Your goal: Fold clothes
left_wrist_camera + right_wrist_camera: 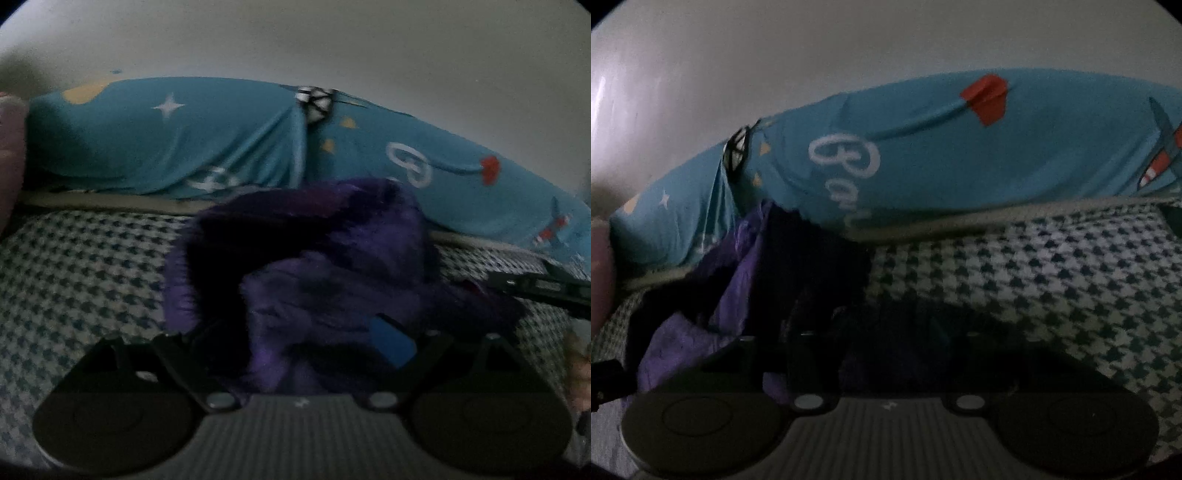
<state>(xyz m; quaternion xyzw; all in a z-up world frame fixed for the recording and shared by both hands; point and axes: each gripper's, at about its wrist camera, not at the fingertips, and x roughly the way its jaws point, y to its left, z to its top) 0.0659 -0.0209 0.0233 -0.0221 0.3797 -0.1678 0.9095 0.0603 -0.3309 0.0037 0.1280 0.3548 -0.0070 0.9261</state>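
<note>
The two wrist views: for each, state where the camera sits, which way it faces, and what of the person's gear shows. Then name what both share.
Left wrist: on the left gripper, angled down at the purple garment; the right gripper enters from the right.
Right wrist: on the right gripper, angled down at the garment's edge.
Shared: garment, houndstooth bedcover, blue printed pillow.

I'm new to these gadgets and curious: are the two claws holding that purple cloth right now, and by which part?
Hard to tell. The purple garment lies bunched between both grippers' jaws, but dim, blurry views hide whether either grips it.
</note>
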